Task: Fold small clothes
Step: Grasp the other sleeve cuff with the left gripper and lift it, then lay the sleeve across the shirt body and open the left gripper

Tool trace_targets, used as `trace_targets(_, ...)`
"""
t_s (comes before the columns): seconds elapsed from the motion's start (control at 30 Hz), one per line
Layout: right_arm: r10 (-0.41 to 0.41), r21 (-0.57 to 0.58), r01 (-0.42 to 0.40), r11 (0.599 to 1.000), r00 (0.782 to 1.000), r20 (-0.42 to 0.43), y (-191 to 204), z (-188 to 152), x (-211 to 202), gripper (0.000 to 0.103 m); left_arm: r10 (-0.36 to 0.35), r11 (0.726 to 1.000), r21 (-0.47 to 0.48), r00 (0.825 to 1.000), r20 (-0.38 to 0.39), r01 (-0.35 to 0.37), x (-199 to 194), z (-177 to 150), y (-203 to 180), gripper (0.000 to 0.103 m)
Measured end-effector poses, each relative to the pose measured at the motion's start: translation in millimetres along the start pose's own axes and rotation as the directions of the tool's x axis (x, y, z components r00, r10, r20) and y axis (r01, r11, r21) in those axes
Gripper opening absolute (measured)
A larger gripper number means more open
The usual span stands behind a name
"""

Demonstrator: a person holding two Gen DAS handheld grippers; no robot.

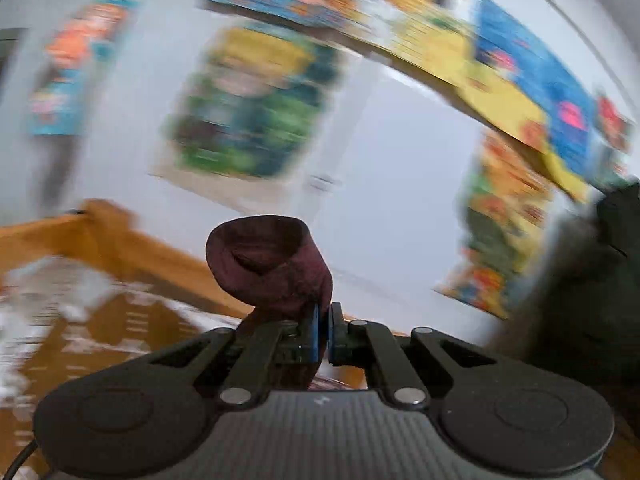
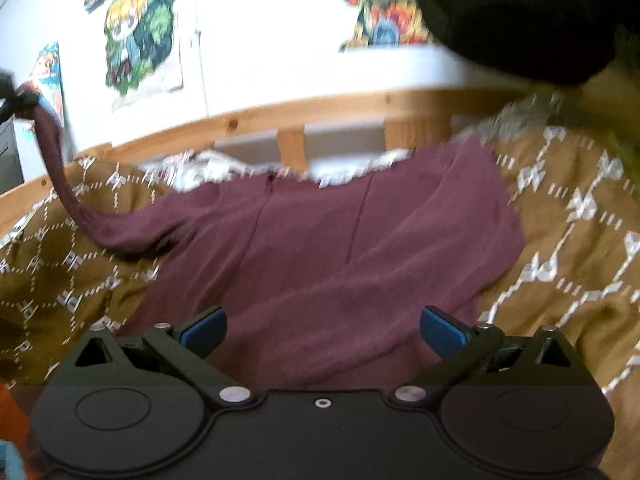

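Note:
A maroon long-sleeved top (image 2: 320,248) lies spread on a brown patterned bedspread (image 2: 560,240). My left gripper (image 1: 323,330) is shut on the end of the top's left sleeve (image 1: 268,268) and holds it up in the air, pointing at the wall. In the right wrist view that sleeve (image 2: 60,168) rises from the bed to the left gripper (image 2: 10,98) at the far left. My right gripper (image 2: 322,334) is open and empty, just above the near hem of the top.
A wooden bed frame (image 2: 320,112) runs behind the bedspread, against a white wall with colourful posters (image 2: 140,28). A dark rounded object (image 2: 520,12) fills the upper right. The left wrist view is motion-blurred.

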State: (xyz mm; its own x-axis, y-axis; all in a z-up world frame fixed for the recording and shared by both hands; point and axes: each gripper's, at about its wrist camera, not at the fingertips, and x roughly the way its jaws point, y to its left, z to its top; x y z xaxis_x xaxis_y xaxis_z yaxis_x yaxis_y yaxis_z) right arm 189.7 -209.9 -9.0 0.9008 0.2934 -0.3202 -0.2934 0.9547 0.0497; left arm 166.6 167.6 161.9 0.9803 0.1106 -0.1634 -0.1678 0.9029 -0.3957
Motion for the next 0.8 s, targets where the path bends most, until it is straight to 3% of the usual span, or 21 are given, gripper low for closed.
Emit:
trace_targets(0.17, -0.056, 0.027, 0.054, 0.998, 0.992, 0.11, -18, 10, -14, 0.102, -0.174, 0.983, 0.037, 0.978, -0.117, 0.18, 31, -27, -54, 0.003)
trace_targets(0.33, -0.136, -0.006, 0.141, 0.99, 0.969, 0.208, -36, 14, -23, 0.102, -0.281, 0.948, 0.076, 0.923, -0.261, 0.31, 51, -78, -99, 0.003)
trace_targets(0.63, -0.218, 0.035, 0.216, 0.976, 0.953, 0.208, -66, 17, -22, 0.102, -0.321, 0.898, 0.124, 0.821, -0.472, 0.422, 65, -166, -146, 0.003)
trace_targets(0.8, -0.246, 0.077, 0.236, 0.969, 0.955, 0.165, -77, 14, -15, 0.102, -0.294, 0.887, 0.16, 0.798, -0.526, 0.432, 62, -199, -149, 0.003)
